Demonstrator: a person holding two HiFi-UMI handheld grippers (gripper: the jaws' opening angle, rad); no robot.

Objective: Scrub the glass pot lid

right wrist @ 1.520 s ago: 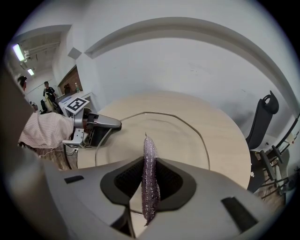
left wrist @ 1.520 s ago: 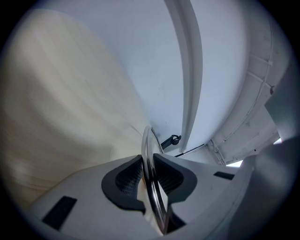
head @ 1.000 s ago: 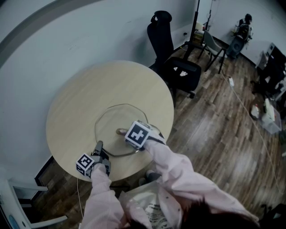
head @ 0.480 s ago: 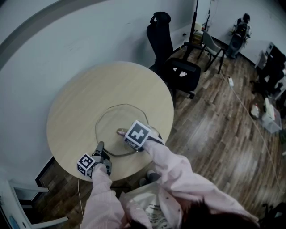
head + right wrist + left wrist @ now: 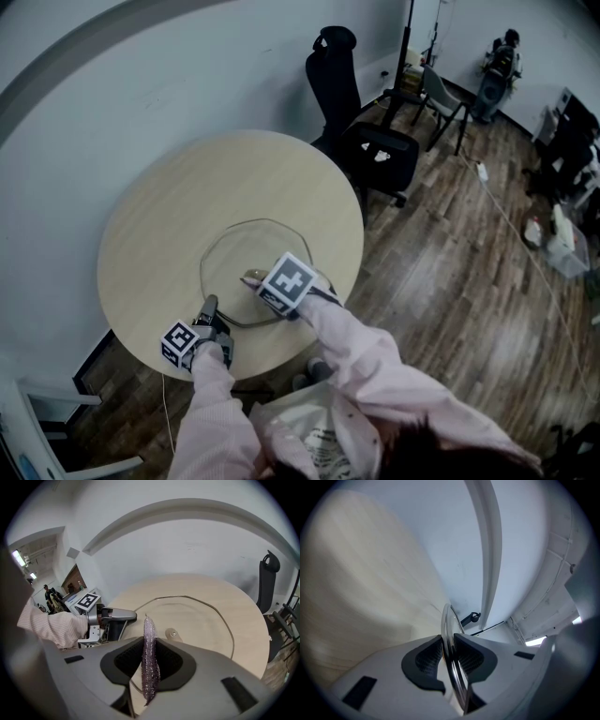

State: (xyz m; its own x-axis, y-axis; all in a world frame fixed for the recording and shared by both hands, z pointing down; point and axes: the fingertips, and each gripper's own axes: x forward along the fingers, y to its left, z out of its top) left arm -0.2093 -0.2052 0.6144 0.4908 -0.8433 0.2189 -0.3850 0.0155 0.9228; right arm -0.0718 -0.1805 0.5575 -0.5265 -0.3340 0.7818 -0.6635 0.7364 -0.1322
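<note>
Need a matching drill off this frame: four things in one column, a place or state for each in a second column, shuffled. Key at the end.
1. glass pot lid
2. purple scrubber
3. black office chair
4. round table

A. pinched in the right gripper
B. on the wood floor beyond the table
C. rim clamped by the left gripper
D. pale wood, lid lying on it

Pairs: 1-C, 2-A, 3-B, 4-D

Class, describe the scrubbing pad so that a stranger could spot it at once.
Start at the round pale wooden table, where a glass lid lies. Over it, the right gripper pinches a thin pad. It alone is purple and glittery.
</note>
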